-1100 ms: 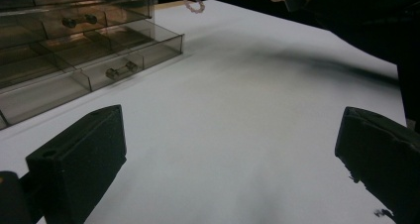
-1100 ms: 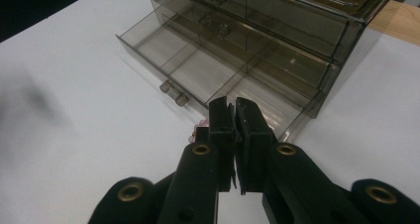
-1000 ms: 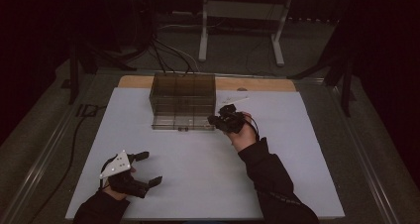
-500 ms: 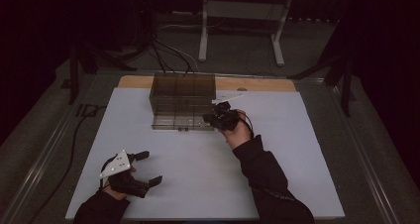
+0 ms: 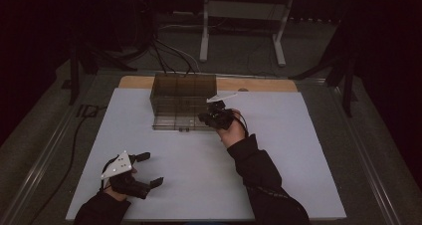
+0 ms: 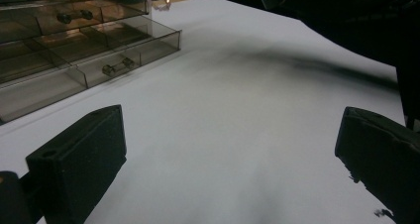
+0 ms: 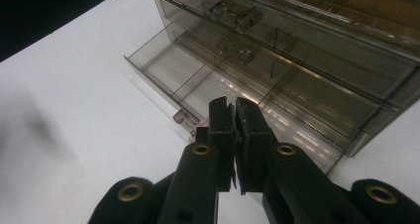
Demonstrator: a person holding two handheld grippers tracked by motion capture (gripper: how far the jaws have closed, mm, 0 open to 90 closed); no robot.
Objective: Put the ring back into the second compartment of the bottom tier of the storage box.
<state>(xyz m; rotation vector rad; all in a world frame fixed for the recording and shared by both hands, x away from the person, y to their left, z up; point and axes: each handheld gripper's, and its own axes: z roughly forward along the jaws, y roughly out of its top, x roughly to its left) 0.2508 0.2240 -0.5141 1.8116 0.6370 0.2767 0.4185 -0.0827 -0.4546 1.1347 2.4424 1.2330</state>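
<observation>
One white table top (image 5: 278,155) carries everything, its pale sheet running from the person's edge to a strip of bare wood at the far side. Standing toward the far middle of it is a smoky, see-through drawer cabinet (image 5: 183,98), several tiers high, each tier split into compartments by thin walls. Its bottom drawer (image 5: 175,123) is pulled out toward the person, and the right gripper view shows that drawer (image 7: 198,80) open, with small clear knobs on its front edge.

Next in size, the person's dark right sleeve (image 5: 263,180) reaches diagonally up the table to the right gripper (image 5: 205,118), which hangs at the right end of the pulled-out drawer, right over its front corner. In its own view its jaws stand pressed together with only a sliver of gap; whether something thin is pinched between them I cannot tell. A small pinkish bit shows just beside the jaw tips, against the drawer front, too small to make out.

Well apart, near the person's left corner, the left gripper (image 5: 149,169) rests low over bare table, its jaws spread wide and holding nothing.
</observation>
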